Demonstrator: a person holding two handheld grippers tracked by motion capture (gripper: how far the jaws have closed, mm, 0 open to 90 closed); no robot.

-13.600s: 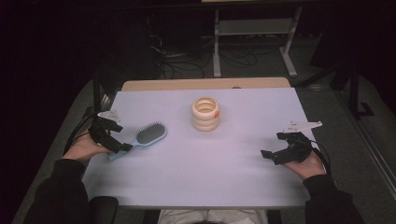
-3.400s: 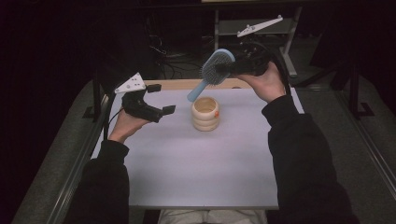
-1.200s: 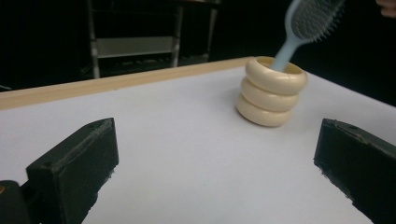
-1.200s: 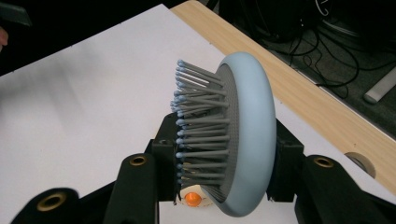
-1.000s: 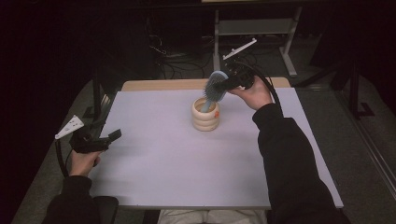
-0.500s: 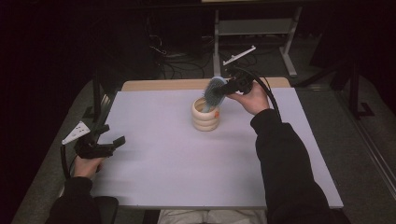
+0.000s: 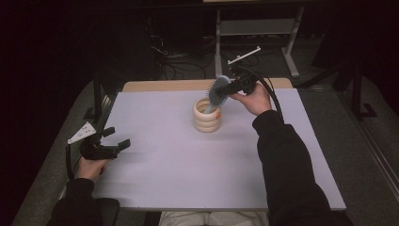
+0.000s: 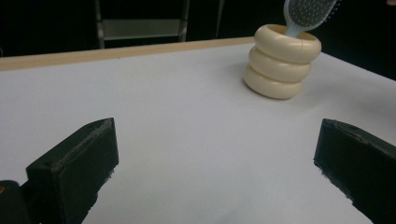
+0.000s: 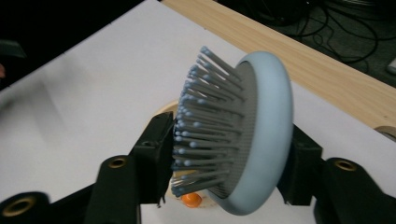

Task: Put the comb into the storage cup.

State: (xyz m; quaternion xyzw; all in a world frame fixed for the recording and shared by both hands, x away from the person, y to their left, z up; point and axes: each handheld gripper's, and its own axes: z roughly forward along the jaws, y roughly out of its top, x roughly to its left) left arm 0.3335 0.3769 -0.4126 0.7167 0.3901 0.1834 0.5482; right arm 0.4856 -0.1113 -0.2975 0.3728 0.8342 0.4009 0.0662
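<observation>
A light blue hairbrush (image 7: 217, 92) stands tilted with its handle down inside a cream ringed cup (image 7: 207, 117) at the back middle of the table. My right gripper (image 7: 234, 88) is at the brush head from the right. In the right gripper view the head (image 9: 252, 140) sits between the jaws, which have just been opening: bristle tips brush one jaw and the smooth back is close to the other, with no firm squeeze. My left gripper (image 7: 117, 141) rests open at the table's left edge with nothing between its jaws. From there I see the cup (image 8: 281, 65) and the brush (image 8: 306, 11) far off.
The white tabletop (image 7: 188, 174) has a wooden strip (image 7: 164, 85) along its back edge. A metal shelf frame (image 7: 254, 28) and cables lie on the dark floor behind. The right forearm in a dark sleeve (image 7: 282, 155) crosses the table's right half.
The brush head has sunk slightly toward the cup. Both hands have stayed about where they were.
</observation>
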